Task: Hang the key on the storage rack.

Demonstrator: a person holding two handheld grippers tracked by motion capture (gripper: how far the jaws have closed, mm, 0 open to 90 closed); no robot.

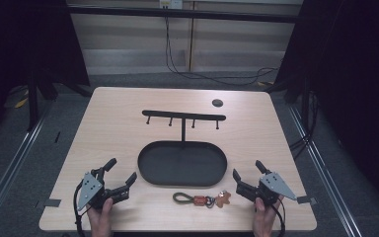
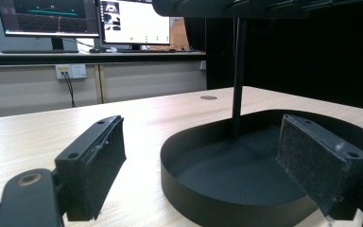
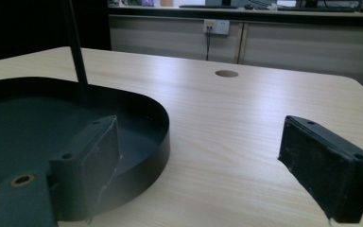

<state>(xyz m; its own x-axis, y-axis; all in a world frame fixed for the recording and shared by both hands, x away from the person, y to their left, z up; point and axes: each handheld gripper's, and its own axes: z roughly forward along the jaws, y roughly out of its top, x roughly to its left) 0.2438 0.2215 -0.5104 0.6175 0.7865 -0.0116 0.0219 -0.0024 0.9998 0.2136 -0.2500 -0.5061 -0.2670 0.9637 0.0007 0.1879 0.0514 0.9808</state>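
A black oval tray [image 1: 150, 173] lies in the middle of the wooden table, with a thin post rising from its far side to a crossbar [image 1: 183, 115] that carries several hooks. In front of the tray lies a keychain [image 1: 202, 199] with a green cord loop, an orange piece and a brown tag. My left gripper [image 1: 122, 171] rests open at the tray's left, nothing between its jaws. Right of the keychain, my right gripper [image 1: 247, 169] is open and empty too. The tray [image 2: 189, 184] and its post [image 2: 237, 71] fill the left gripper view; the tray's rim [image 3: 160, 137] curves through the right gripper view.
A round cable hole [image 1: 217, 102] sits near the table's far edge. Cables [image 1: 212, 74] run over the floor behind the table. Dark stands flank the table on both sides. Monitors [image 2: 94, 19] stand on a counter far behind.
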